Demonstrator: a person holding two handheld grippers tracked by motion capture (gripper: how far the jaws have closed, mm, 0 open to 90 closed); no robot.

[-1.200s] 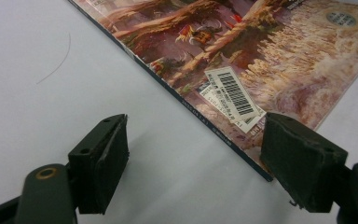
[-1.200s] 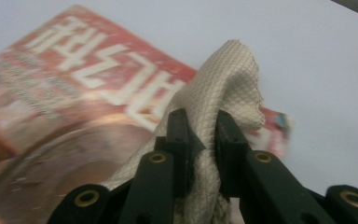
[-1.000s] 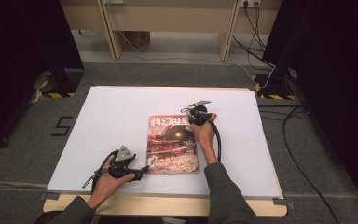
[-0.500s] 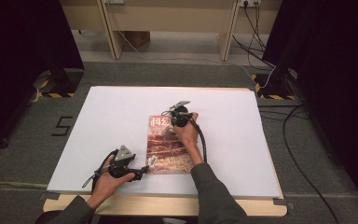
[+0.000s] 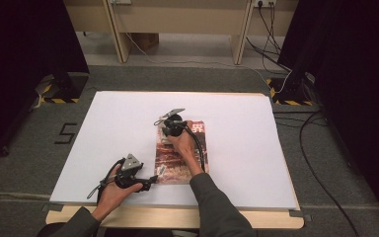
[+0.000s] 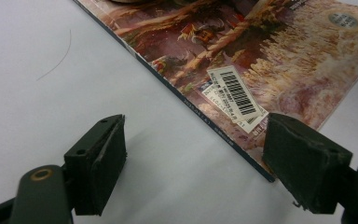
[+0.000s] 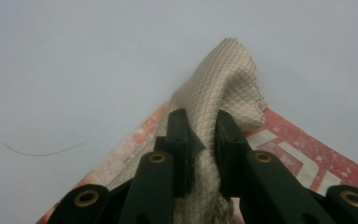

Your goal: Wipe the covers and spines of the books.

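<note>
Your right gripper [image 7: 200, 135] is clamped on the soft, limp beige cloth [image 7: 223, 88] over the magazine [image 5: 180, 155] near the desk's front edge, so keep pinching the bunched fold, while your left gripper [image 6: 196, 163] stands wide open, empty, by the magazine's corner.

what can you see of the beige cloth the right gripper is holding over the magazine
The beige cloth looks like a woven fabric with a fine diamond grid and a slightly frayed edge. It is bunched into a rumpled hump, pinched between the closed black jaws of the right gripper. It sits over the red top corner of the glossy magazine, which lies flat on the white table.
</note>
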